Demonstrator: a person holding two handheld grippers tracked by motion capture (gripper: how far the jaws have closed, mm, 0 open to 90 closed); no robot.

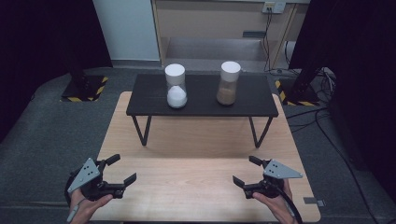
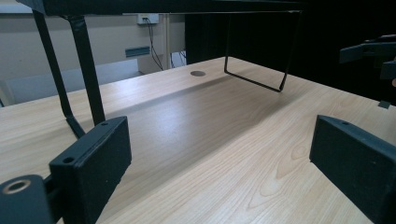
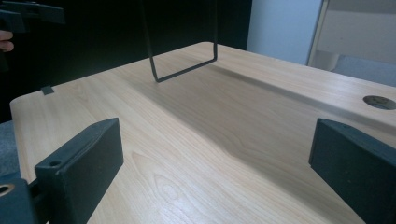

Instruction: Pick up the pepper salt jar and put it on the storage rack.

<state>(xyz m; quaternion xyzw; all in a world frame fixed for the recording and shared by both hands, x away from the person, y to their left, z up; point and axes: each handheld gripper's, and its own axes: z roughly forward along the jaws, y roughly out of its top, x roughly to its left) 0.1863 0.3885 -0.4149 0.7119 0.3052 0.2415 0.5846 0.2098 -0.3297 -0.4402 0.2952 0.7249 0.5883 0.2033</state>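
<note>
- At the near edge of the wooden table [image 1: 201,182], both grippers hover low, one at each corner, well apart from each other.
- Left gripper [image 1: 122,170]: held in the person's left hand [image 1: 86,205], jaws spread wide, nothing between them. In the left gripper view its two black jaws stand far apart with bare tabletop [image 2: 210,140] in the gap.
- Right gripper [image 1: 243,171]: held in the person's right hand [image 1: 275,203], jaws likewise wide open and empty. The right gripper view shows the same wide gap over bare wood [image 3: 219,140].
- Both grippers point inward, toward the middle of the table.
- Black raised shelf [image 1: 201,103] stands on thin metal legs across the far half of the table.
- On the shelf, left: hourglass with white sand [image 1: 176,86], upright, white cap on top, sand collected in the lower bulb.
- On the shelf, right: hourglass with brown sand [image 1: 229,83], upright, white cap, sand in the lower part.
- The two hourglasses stand apart from each other, well away from either gripper.
- Shelf legs [image 2: 84,70] visible from below in the left gripper view; a wire leg loop [image 3: 184,70] in the right gripper view.
</note>
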